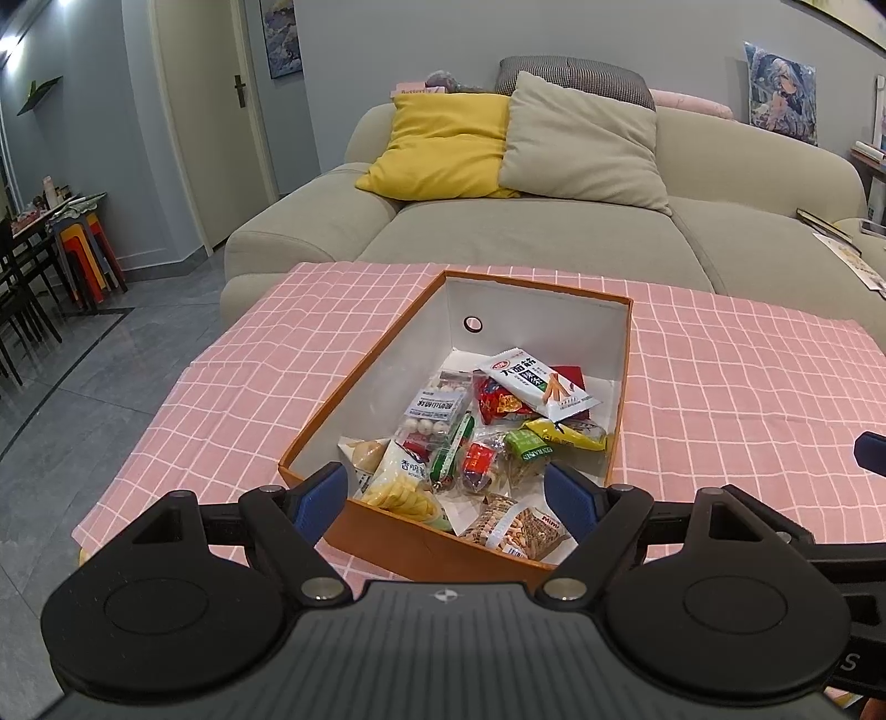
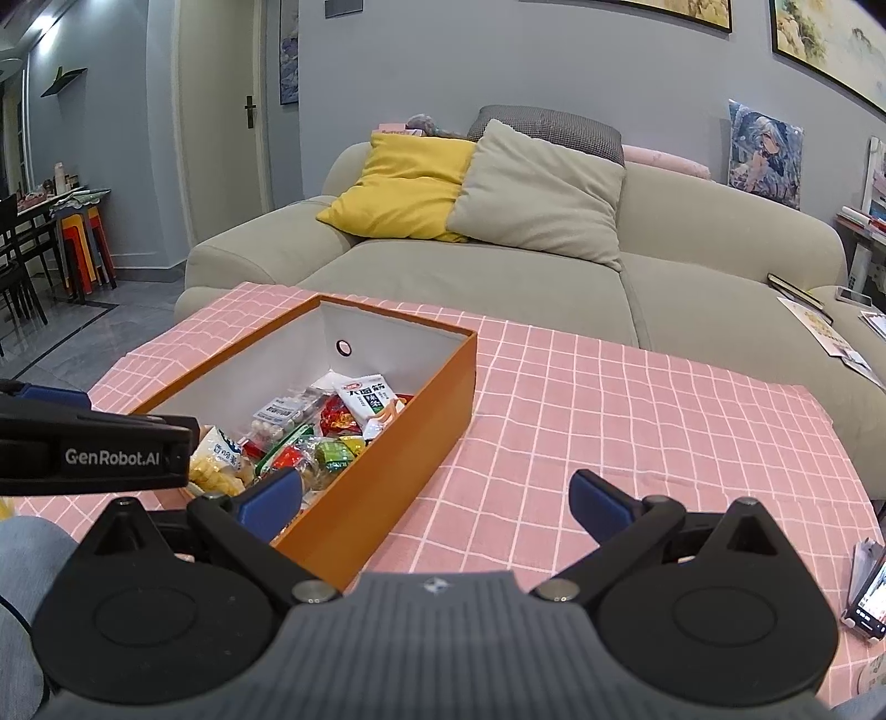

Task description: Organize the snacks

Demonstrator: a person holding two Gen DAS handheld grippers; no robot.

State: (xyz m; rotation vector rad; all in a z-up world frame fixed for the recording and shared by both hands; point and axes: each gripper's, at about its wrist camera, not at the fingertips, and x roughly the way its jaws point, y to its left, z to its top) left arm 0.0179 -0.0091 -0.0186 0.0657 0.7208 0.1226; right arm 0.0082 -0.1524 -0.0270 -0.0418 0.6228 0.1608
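A beige fabric sofa (image 1: 554,232) sits at twelve o'clock against a grey-blue wall (image 1: 637,39); grey tiled floor (image 1: 83,399) lies at nine.

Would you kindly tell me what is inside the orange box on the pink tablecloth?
The orange box holds a loose heap of snack packets: a white packet with green lettering on top, a yellow-and-white bag at the near end. Whatever lies beneath the heap is covered.

Glossy plastic snack packets (image 1: 501,429) are held in a matt cardboard box (image 1: 310,437) upon a checked cloth-covered desk (image 1: 736,387)
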